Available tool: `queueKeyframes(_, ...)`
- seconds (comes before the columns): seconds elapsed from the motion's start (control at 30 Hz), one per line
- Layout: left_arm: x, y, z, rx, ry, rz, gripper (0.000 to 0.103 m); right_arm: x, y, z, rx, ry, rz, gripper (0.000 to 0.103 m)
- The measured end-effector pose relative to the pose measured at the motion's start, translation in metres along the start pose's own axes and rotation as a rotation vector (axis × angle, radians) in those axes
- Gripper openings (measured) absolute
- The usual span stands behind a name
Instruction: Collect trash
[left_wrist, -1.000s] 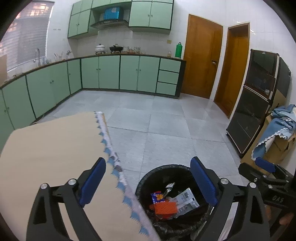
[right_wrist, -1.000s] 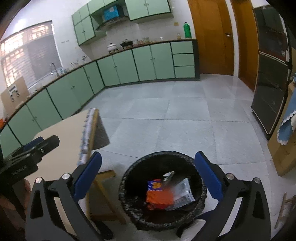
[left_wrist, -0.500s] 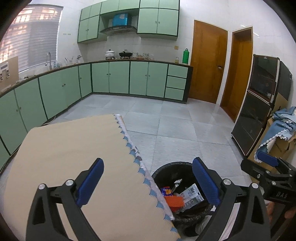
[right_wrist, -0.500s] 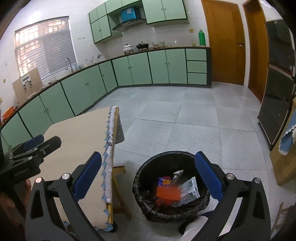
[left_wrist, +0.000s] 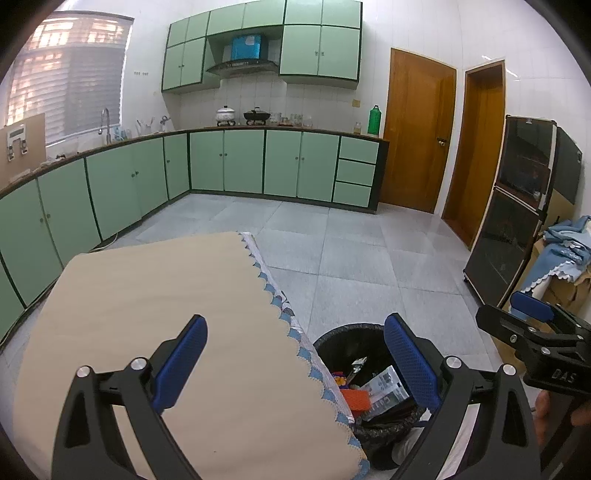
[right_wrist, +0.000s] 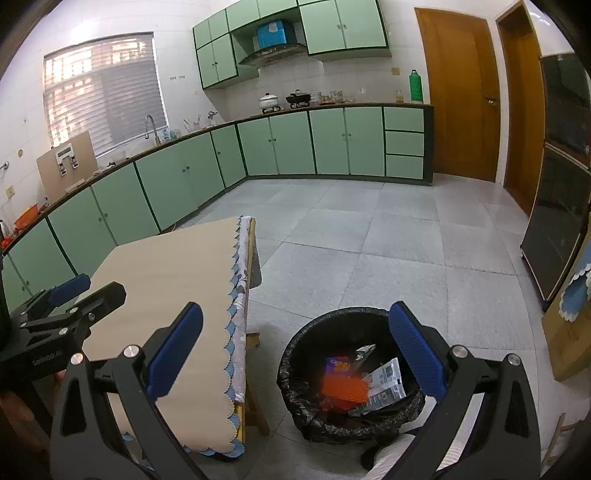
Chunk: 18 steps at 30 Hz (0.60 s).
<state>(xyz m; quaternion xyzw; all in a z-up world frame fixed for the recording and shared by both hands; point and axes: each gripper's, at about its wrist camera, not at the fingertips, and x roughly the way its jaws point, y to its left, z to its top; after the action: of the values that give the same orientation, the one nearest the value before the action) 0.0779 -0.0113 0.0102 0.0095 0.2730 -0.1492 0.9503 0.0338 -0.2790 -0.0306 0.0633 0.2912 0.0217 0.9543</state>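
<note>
I see a beige table (right_wrist: 166, 273) cloth with blue scalloped trim, a black bin (right_wrist: 295, 369) holding an orange packet (right_wrist: 345, 387) and grey-white wrapper (right_wrist: 386, 382), blue-padded black fingers (right_wrist: 173, 350), mint-green cabinets (right_wrist: 295, 144).

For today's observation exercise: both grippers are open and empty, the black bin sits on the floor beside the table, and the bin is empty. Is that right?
Not quite. The bin is not empty: the right wrist view shows an orange packet and a grey-white wrapper inside. The rest holds: left gripper and right gripper open and empty, bin beside the table.

Matt beige tablecloth (left_wrist: 147, 314), crinkly glossy bin liner (right_wrist: 295, 373) (black plastic)
</note>
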Motion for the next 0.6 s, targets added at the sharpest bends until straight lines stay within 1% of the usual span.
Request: queueKeyframes(0.6, -0.0055, -0.0018, -0.0012, 0.013, -0.018, 0.006, 0.094, -0.0010, 0.0022, 0.0021, -0.004, -0.011, 0.008, 0.098)
